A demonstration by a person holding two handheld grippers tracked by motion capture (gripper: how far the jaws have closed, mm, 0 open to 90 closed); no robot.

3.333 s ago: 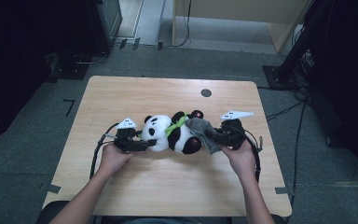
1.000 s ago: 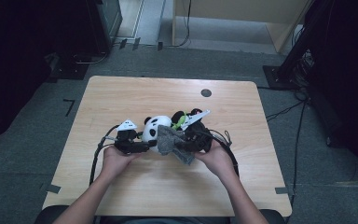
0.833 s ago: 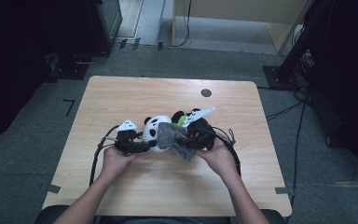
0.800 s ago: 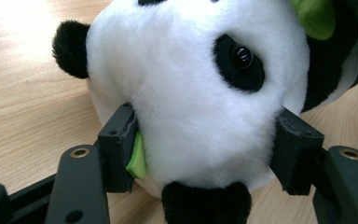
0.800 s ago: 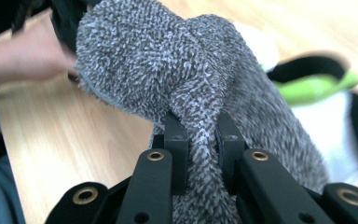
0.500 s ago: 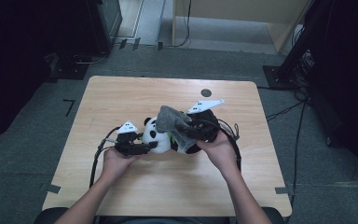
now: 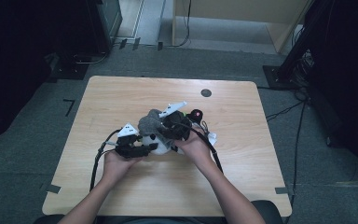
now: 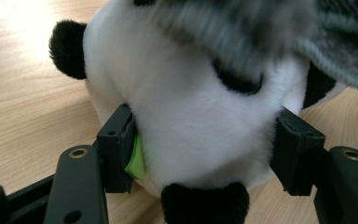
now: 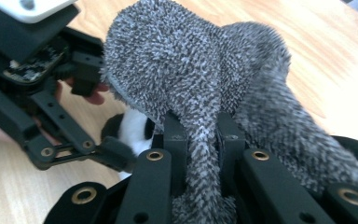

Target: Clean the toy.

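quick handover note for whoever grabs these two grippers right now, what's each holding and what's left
Left gripper: jaws clamped on the panda plush, holding it on the wooden table.
Right gripper: shut on a fold of the grey fuzzy cloth, held over the panda's head.
Done: panda is gripped; cloth is lifted and draped across the top of the panda, seen in the high view at.
Left: probably to settle the cloth on the panda, then let go with both grippers. What the cloth is meant to be is hard to tell.
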